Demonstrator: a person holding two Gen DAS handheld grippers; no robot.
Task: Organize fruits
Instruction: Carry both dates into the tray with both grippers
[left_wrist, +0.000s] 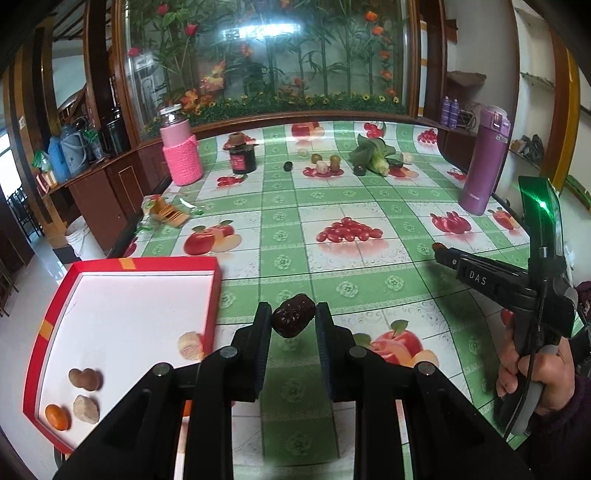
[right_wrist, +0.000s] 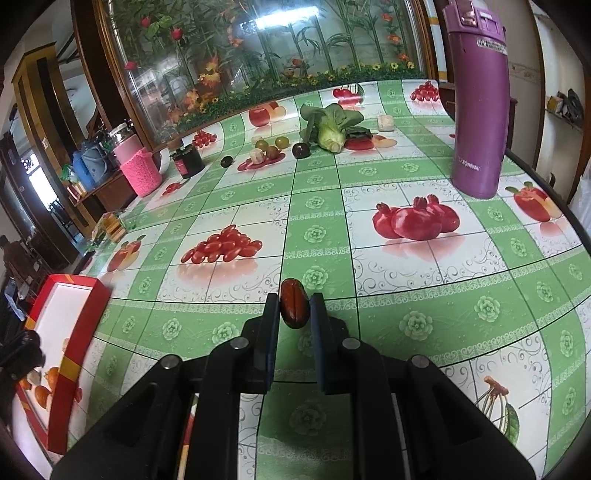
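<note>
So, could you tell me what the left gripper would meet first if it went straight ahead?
Probably nothing soon: the left gripper, holding a dark date, faces bare tablecloth; the far fruit pile comes first, though depth is unclear.

Left wrist view looks low along its fingers across the green fruit-print tablecloth (left_wrist: 332, 206) toward the far edge. Right wrist view faces likewise, nearer the right edge. Both share the red shallow cardboard box (left_wrist: 122, 266) (right_wrist: 74, 354) and tall purple flask (left_wrist: 484, 162) (right_wrist: 480, 99).

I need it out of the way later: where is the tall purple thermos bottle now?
The tall purple thermos bottle stands upright at the table's far right edge in both views, right of the green leafy vegetable.
</note>
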